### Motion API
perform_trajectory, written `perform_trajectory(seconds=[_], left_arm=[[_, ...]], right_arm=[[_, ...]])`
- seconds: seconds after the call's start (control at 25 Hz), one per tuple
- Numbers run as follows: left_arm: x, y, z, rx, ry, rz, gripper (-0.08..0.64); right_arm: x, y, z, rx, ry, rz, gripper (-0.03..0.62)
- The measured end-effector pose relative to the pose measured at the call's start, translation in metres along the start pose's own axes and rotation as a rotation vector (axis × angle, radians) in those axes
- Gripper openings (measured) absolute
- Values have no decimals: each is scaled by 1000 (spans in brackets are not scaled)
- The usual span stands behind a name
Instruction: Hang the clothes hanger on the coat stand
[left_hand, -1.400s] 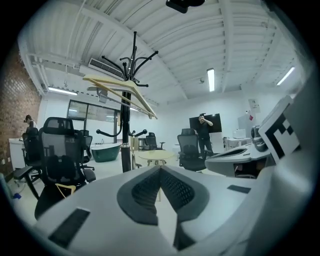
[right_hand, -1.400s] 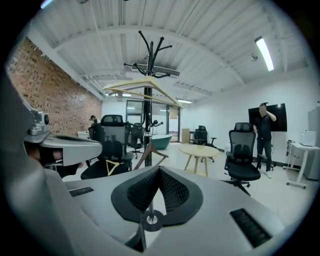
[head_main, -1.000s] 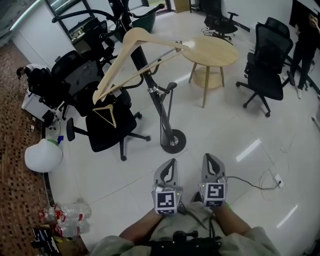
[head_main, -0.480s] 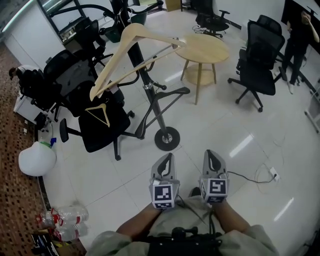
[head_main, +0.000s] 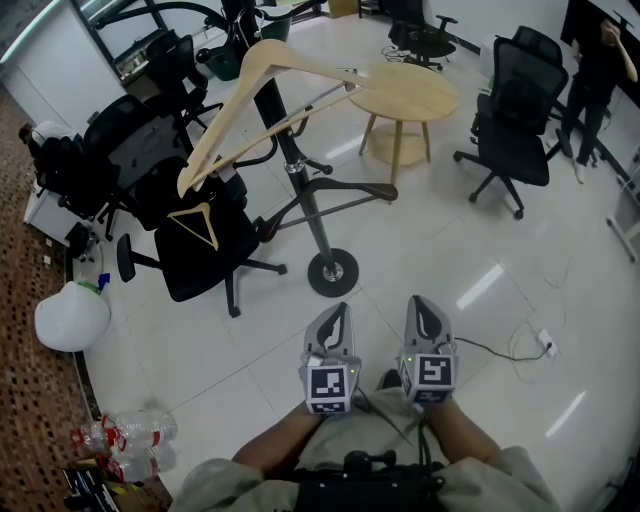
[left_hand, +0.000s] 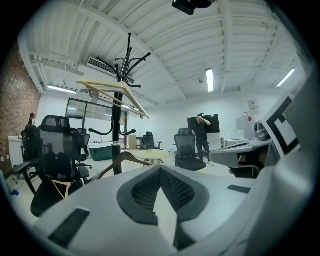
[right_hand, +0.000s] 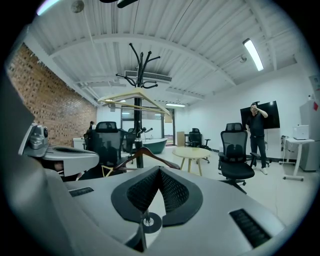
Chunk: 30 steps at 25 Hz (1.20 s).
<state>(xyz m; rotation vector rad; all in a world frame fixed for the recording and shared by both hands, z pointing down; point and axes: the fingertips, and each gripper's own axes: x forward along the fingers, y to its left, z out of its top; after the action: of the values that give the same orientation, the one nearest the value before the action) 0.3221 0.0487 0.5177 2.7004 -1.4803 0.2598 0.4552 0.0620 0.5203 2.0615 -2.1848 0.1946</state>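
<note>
Our left gripper (head_main: 338, 318) and right gripper (head_main: 420, 310) sit closed and empty at lower centre — the pale clothes hanger (head_main: 240, 88) hangs high on the coat stand (head_main: 310, 215) toward upper left, bar slanting up-right, nearer our left gripper.

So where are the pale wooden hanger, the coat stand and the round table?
pale wooden hanger (head_main: 222, 125): head view, its left arm.
coat stand (head_main: 312, 225): head view, lower pole.
round table (head_main: 405, 92): head view, tabletop.
</note>
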Motion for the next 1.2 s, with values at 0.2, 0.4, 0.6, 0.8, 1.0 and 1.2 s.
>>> perform_trajectory(seconds=[0.2,0.4,0.6,0.8,1.0,1.2], left_arm=[[2,-4,0,-2,2,-3,12],[2,-10,-2,-1,10,-7,12],[3,-9,-4,-1,14,-7,12],[2,-3,-4,1,13,-2,12],[3,-1,-3,6,11,1,12],[6,-2,-1,11,8,0,12]], right_arm=[[-2,-1,5,2,-5,11,8],[-4,2,-6,20,40,62,8],[-1,5,-9,21,36,70,8],[2,15,5,40,23,85,8],[4,9,-7,10,16,82,8],[4,11,0,18,29,91,8]])
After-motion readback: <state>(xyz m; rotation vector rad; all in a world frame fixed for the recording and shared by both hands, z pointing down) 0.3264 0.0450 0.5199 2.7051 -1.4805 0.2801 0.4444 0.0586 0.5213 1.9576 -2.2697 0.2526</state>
